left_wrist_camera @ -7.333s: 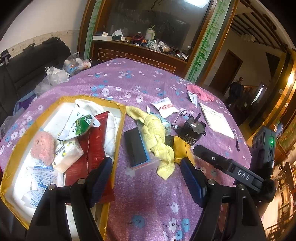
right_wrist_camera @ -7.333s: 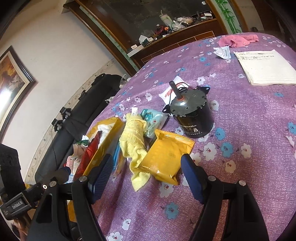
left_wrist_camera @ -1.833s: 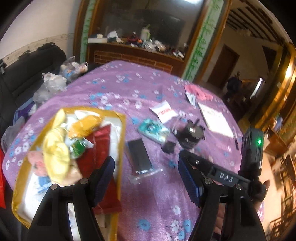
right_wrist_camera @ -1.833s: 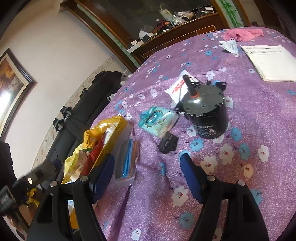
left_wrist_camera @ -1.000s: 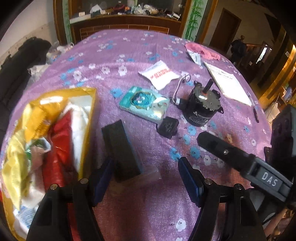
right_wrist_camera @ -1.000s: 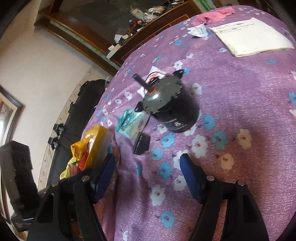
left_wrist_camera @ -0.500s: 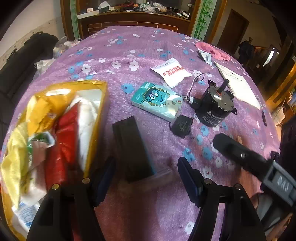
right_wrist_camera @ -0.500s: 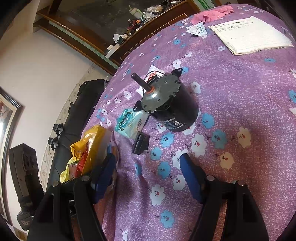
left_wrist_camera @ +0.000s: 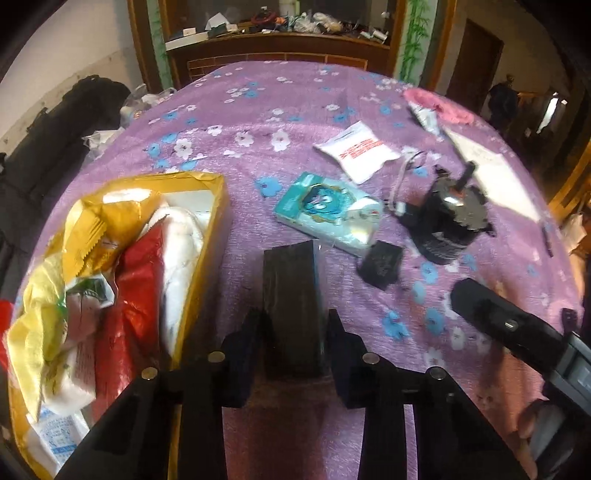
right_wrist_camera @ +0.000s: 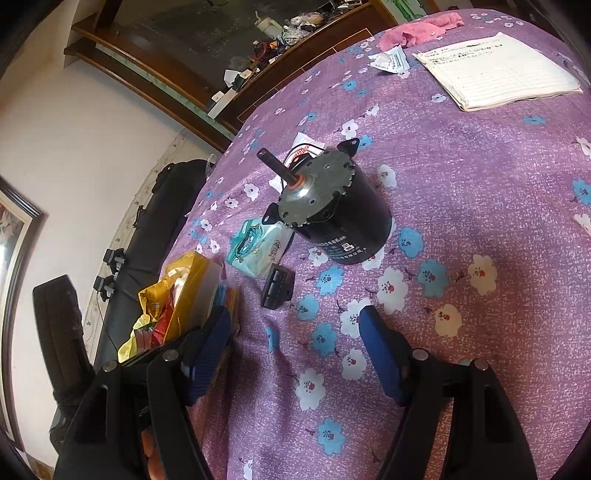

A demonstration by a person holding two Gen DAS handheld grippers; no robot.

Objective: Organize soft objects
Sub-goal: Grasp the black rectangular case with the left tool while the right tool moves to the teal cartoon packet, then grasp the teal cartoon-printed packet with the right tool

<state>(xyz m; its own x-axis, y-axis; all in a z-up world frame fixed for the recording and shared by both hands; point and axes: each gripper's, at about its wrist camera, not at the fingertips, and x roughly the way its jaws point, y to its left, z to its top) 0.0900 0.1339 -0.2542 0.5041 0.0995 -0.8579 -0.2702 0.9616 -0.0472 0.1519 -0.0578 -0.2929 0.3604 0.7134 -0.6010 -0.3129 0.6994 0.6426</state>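
Left claw (left_wrist_camera: 291,339): jaws closing on the black pack (left_wrist_camera: 291,295), one pad against each long side.
Black pack: lies flat on the tabletop (left_wrist_camera: 295,96), just right of the box (left_wrist_camera: 218,206), long axis pointing away from the claw (a clear wrapper edge shows at its far end).
Right claw (right_wrist_camera: 295,347): jaws wide apart, nothing between them, above bare cloth.
Box: yellow-walled, at the left of the tabletop; holds a red pouch (left_wrist_camera: 133,295), a gold pouch (left_wrist_camera: 92,229), a yellow cloth (left_wrist_camera: 37,332) and white packets.
Tissue pack (left_wrist_camera: 328,214): teal, flat on the tabletop beyond the black pack, apart from it.
Motor (right_wrist_camera: 332,214): black cylinder, shaft tilted up, standing right of the tissue pack.
Black block (right_wrist_camera: 277,288): small, lies between the tissue pack and the motor, nearer the claws.
White sachet (left_wrist_camera: 358,151): red print, farther back on the tabletop.
Paper (right_wrist_camera: 495,70): lined sheets at the far right edge.
Pink cloth (right_wrist_camera: 417,29): crumpled beyond the paper.
Tabletop cover: purple with blue and white flowers.
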